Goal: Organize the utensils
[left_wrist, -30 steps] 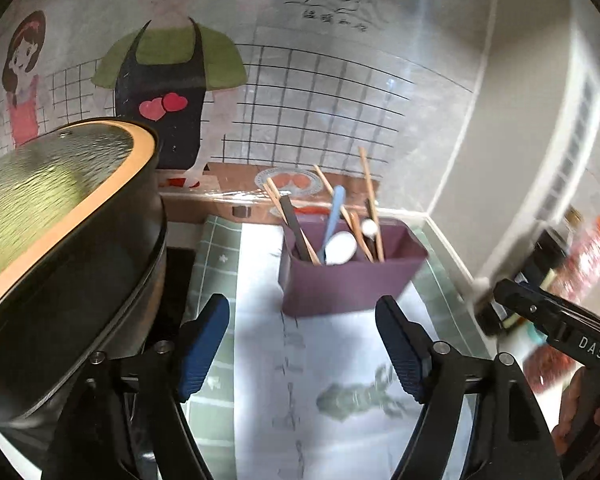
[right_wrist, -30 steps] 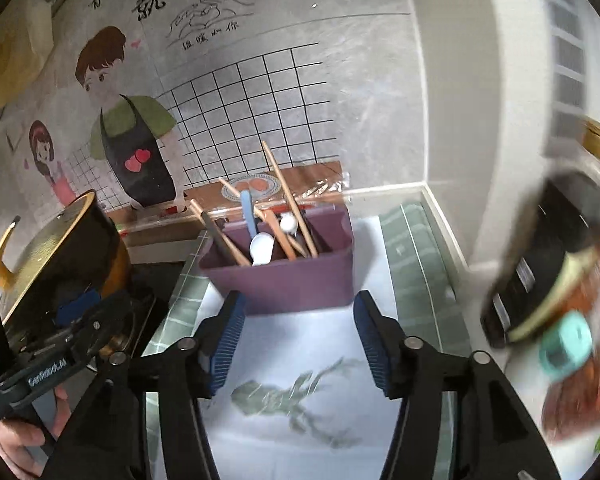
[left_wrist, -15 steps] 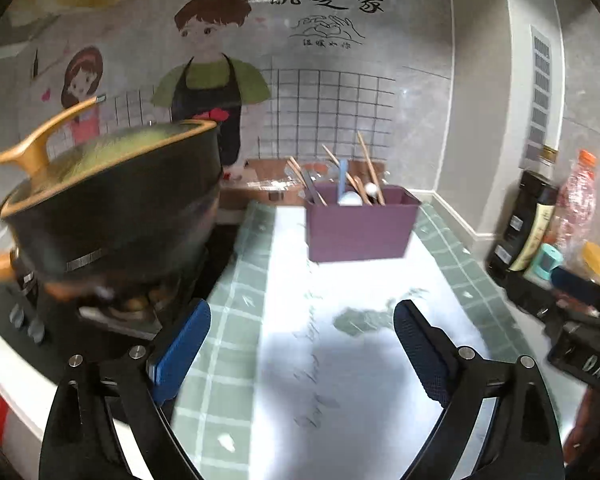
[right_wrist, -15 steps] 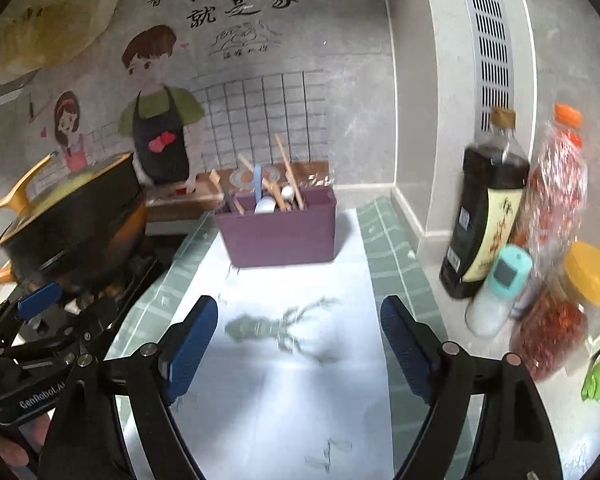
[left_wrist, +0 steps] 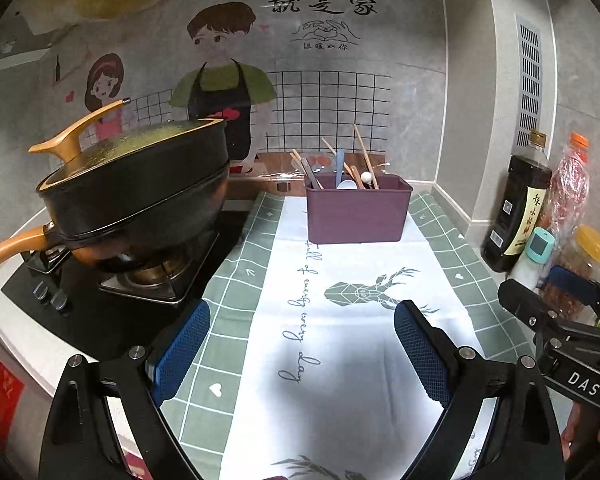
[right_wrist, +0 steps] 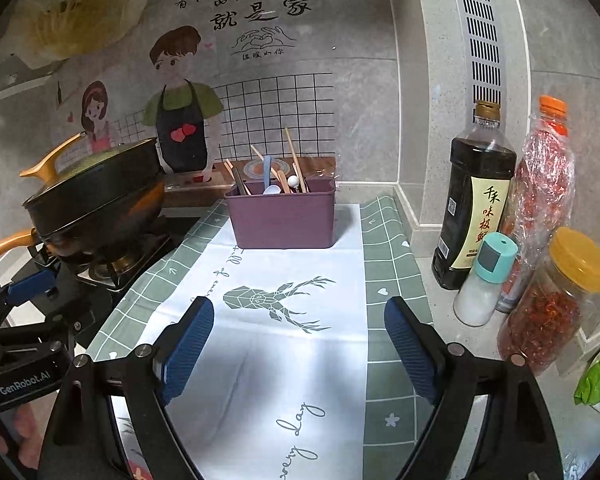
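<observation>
Black and glossy on the far left, a round lidded pan (left_wrist: 136, 196) sits on the gas stove (left_wrist: 112, 300), its lid pebbled and gold-rimmed, with a curved mustard handle (left_wrist: 78, 132) rising from it and a second orange handle (left_wrist: 10, 248) poking out toward the edge. Next to the stove lies a smooth cloth mat (left_wrist: 340, 320), white down the centre with a geometric green deer and looping script, bordered by a sage-green grid.

Over that mat hangs the left gripper (left_wrist: 302, 344): black plastic arms, ribbed blue pads (left_wrist: 182, 350), jaws spread wide with only cloth showing between them. At the far end of the mat, near the wall, stands the purple bin (left_wrist: 358, 214), a matte rectangular plastic tub. The utensils (left_wrist: 346, 168) stand upright and leaning inside it: slim wooden chopsticks, a pale blue handle, a white spoon bowl, a small white ball tip.

The right gripper (right_wrist: 298, 344) hovers over the same mat, well short of the bin, its jaws opening and empty between the blue pads.

Against the right wall cluster a dark sauce bottle (right_wrist: 474, 204) with a cream label, a crinkly clear bottle of red flakes (right_wrist: 542, 184) with an orange cap, a squat white shaker (right_wrist: 484, 280) with a teal lid, and a yellow-lidded jar (right_wrist: 552, 304) of dried red chilli.
</observation>
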The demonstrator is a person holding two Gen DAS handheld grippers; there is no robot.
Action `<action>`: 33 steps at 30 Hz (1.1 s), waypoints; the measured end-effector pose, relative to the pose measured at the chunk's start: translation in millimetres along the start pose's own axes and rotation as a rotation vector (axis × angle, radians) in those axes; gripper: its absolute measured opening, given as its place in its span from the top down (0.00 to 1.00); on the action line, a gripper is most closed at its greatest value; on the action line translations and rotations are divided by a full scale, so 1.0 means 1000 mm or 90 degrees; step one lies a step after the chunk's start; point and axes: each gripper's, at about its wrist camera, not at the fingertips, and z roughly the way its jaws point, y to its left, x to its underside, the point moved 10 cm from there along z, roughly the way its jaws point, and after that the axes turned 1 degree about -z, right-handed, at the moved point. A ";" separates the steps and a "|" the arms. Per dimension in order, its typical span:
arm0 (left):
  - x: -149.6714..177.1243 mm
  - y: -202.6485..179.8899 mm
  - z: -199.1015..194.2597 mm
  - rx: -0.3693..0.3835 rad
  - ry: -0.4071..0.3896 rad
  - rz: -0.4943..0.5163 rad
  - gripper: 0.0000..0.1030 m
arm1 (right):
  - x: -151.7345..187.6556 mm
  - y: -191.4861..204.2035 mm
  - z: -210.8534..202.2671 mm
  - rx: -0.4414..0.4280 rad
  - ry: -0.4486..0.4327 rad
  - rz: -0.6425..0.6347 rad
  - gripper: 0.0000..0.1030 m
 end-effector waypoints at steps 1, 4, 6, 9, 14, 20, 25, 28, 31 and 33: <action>0.000 -0.001 -0.001 0.001 -0.001 -0.002 0.09 | 0.001 -0.001 0.000 -0.001 0.000 0.000 0.17; -0.001 -0.001 -0.002 0.001 -0.002 -0.007 0.09 | 0.000 -0.003 0.000 -0.002 0.001 0.001 0.17; -0.001 -0.002 -0.002 0.002 -0.001 -0.013 0.09 | 0.000 -0.004 0.000 -0.005 0.001 0.004 0.17; -0.002 -0.003 -0.002 0.003 -0.002 -0.012 0.09 | 0.000 -0.004 -0.001 -0.002 0.000 0.003 0.17; -0.003 -0.008 -0.002 0.006 -0.007 -0.004 0.09 | -0.001 -0.005 -0.001 0.001 -0.001 0.002 0.16; -0.003 -0.007 -0.003 0.007 -0.007 -0.005 0.09 | -0.001 -0.005 -0.001 0.002 -0.001 0.002 0.16; -0.003 -0.008 -0.003 0.008 -0.006 -0.005 0.09 | -0.001 -0.005 -0.002 0.003 -0.002 0.001 0.16; -0.002 -0.008 -0.003 0.010 0.000 -0.010 0.09 | -0.001 -0.005 -0.002 0.004 -0.002 0.001 0.14; -0.002 -0.008 -0.003 0.011 0.002 -0.015 0.09 | -0.002 -0.006 -0.003 0.004 -0.004 -0.002 0.13; -0.002 -0.008 -0.003 0.011 0.001 -0.014 0.09 | -0.002 -0.006 -0.003 0.003 -0.004 -0.001 0.13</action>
